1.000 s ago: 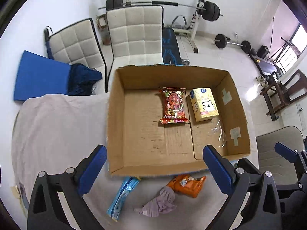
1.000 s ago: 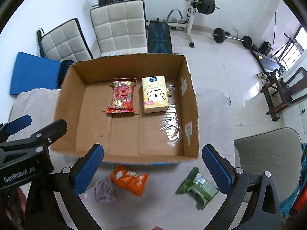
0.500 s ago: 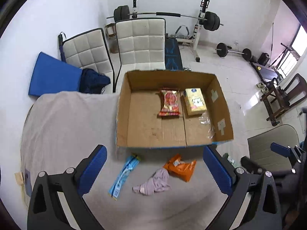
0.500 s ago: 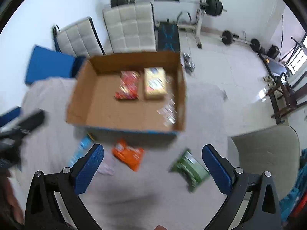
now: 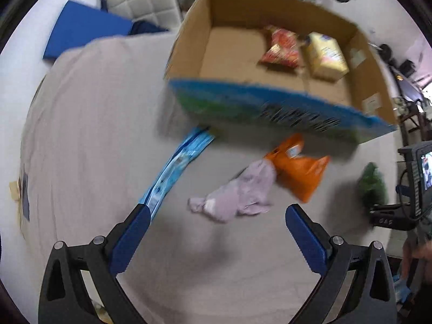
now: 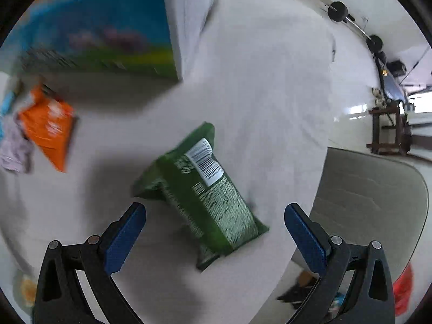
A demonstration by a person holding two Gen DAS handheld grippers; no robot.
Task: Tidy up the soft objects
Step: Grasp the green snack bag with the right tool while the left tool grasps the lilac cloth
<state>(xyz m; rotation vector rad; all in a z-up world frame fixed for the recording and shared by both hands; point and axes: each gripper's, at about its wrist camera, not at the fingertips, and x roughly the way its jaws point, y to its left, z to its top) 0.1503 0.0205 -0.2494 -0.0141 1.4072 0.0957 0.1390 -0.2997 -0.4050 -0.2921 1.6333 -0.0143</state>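
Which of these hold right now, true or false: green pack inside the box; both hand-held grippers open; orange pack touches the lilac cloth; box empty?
1. The green pack lies inside the cardboard box. False: it lies on the covered table, outside the box.
2. The left hand-held gripper and the right hand-held gripper are both open. True.
3. The orange pack touches the lilac cloth. True.
4. The box is empty. False: a red pack and a yellow pack lie inside.
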